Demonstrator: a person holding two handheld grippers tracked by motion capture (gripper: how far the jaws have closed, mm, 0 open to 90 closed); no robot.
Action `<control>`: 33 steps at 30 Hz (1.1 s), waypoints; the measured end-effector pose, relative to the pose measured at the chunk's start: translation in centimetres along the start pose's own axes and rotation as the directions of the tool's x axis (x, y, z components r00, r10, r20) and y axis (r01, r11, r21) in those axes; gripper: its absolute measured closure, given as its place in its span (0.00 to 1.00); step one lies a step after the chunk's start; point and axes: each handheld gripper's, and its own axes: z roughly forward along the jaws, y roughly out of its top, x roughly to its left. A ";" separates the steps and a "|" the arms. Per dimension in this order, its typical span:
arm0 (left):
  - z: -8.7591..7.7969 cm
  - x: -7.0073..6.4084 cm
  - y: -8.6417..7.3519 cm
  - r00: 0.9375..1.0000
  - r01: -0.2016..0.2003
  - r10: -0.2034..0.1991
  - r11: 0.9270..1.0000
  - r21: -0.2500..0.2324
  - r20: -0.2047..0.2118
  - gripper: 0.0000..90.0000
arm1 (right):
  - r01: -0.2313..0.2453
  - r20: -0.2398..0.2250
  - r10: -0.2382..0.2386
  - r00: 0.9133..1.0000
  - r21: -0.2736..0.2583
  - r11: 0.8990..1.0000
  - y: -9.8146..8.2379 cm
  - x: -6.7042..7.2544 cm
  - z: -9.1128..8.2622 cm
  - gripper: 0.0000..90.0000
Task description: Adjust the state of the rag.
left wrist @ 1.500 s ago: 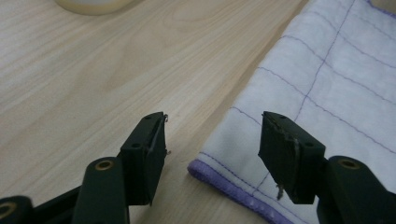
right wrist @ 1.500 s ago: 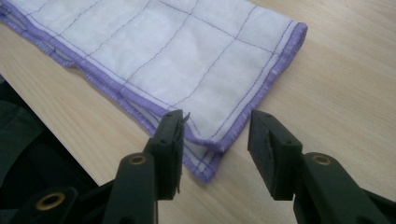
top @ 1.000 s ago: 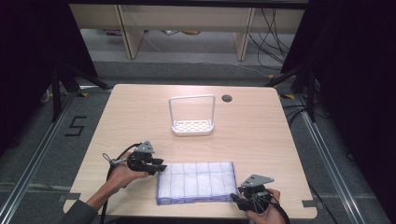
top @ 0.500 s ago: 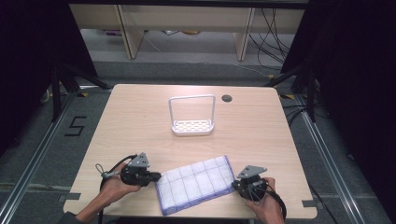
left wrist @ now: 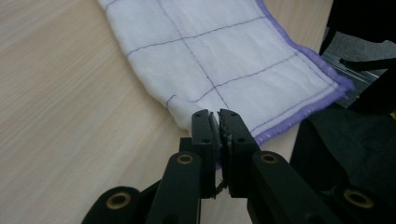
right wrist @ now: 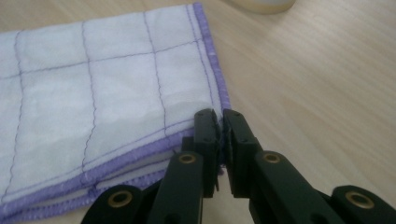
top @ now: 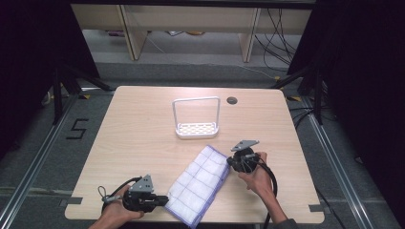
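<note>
A folded white cloth with a purple hem and thin grid lines lies slanted on the wooden table, near its front edge. My left gripper pinches the cloth's near left corner; its jaws are shut on the cloth. My right gripper grips the far right corner beside the purple hem, jaws shut on the fabric. Both grippers have the cloth edge clamped between their pads.
A white wire rack with a perforated base stands upright at the table's middle, just beyond the cloth. A round cable hole sits at the back right. Shelving and cables lie on the floor behind.
Both grippers closed on the cloth's corners and swung it from lying along the front edge to a diagonal. The right hand moved away from me, the left toward the front edge.
</note>
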 end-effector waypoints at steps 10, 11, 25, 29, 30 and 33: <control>1.5 -1.9 0.6 0.998 -0.008 0.008 1.000 -0.006 0.056 0.91 | -0.001 0.004 0.001 1.000 -0.008 1.000 2.1 -1.1 2.4 0.95; 1.4 -1.8 0.6 0.998 -0.025 0.025 1.000 0.006 0.058 0.90 | -0.001 -0.001 0.001 1.000 -0.002 1.000 2.2 -1.2 2.4 0.94; 0.3 3.0 4.8 0.992 0.108 -0.116 0.986 -0.128 -0.057 0.50 | -0.165 0.056 0.170 0.984 -0.076 0.983 2.5 -2.7 0.3 0.56; 1.5 5.2 6.8 0.986 0.124 -0.137 0.983 -0.133 -0.099 0.50 | -0.192 0.070 0.195 0.978 -0.055 0.980 2.7 -2.8 0.8 0.54; 2.0 5.7 7.3 0.984 0.121 -0.136 0.984 -0.127 -0.113 0.50 | -0.188 0.078 0.191 0.978 -0.051 0.981 2.7 -2.8 0.8 0.53; 3.1 6.8 8.4 0.983 0.128 -0.139 0.987 -0.097 -0.119 0.48 | -0.200 0.077 0.203 0.976 -0.051 0.978 2.6 -2.9 1.1 0.53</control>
